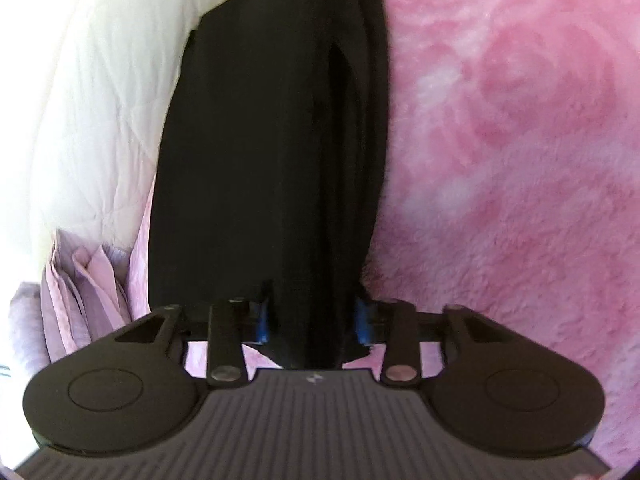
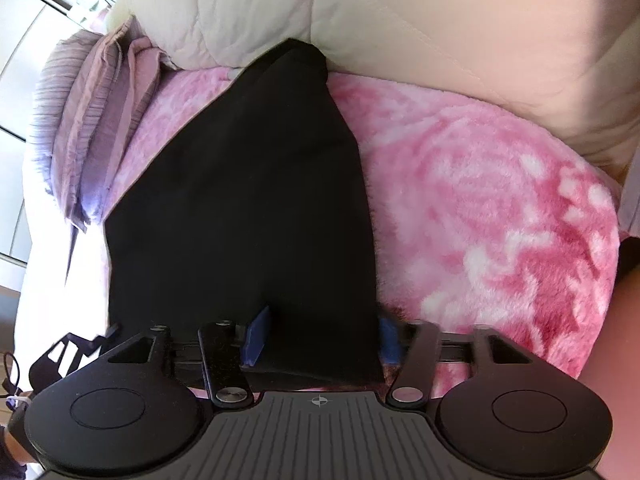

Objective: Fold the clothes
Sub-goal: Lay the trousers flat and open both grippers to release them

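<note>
Black garment (image 1: 264, 152) lies on pink fleece blanket (image 1: 500, 160), long axis running straight ahead from both grippers toward cream quilt (image 2: 360, 20). Left gripper (image 1: 312, 320) narrow, pads pinching bunched near end. Right gripper (image 2: 320, 340) wider, flat near hem between its pads, contact uncertain. Folded lilac cloth (image 2: 92, 120) left of garment.

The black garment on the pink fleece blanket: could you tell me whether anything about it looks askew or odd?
Slightly. The black garment lies slanted across the pink fleece blanket, its far tip against the cream quilted duvet. In the left wrist view its right edge shows loose, uneven layers. No damage visible.
</note>
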{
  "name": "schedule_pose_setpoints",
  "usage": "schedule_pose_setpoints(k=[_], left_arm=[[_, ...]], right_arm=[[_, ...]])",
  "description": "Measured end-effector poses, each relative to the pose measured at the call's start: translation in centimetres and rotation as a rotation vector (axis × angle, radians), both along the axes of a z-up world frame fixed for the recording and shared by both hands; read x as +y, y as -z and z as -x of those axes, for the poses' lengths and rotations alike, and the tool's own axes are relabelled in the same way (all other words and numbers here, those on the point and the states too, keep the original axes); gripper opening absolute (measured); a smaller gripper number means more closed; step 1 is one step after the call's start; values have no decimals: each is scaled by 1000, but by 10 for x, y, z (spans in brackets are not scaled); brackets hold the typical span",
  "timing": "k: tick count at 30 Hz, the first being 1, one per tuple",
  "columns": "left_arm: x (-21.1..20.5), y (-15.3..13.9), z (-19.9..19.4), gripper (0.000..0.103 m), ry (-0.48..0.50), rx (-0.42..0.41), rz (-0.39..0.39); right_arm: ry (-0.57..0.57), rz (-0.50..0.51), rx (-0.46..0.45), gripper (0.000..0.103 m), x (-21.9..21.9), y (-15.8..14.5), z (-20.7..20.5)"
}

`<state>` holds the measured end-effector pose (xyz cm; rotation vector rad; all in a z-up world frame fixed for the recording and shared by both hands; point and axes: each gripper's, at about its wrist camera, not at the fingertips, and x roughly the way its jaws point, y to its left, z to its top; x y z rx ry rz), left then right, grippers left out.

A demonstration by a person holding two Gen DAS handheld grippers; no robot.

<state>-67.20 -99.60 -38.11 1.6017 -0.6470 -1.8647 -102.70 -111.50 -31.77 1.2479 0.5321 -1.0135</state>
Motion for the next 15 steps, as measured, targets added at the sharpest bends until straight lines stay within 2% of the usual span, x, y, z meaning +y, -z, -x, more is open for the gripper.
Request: schedule_pose_setpoints(k=[1,2,3,6,8,10,13,15], left_arm=[[0,-4,-2,25,-9,12,-10],[0,-10,-3,23,-18,25,-21],[3,-17,-4,22,-21,37,-27],[11,-34,-4,21,-34,74,-39],[17,-32,-1,21,-40,79,-59],[18,-18,4,22,-38,60,-71],[16,-9,3,30,-13,30,-75],[15,-13,-2,34,-15,17,-86]], right_arm=[[-5,-6,2,32,-2,0,1],[-15,-6,2,20,-2,-1,3],[-26,-7,2,14,-1,-4,6],[-62,-14,-2,11,4,-17,11],[-77,-23,2,11,10,-20,12],[-68,-43,0,12,15,-13,13],[-43,-60,-2,21,18,-2,13],[-57,-40,23,35,20,-9,11]])
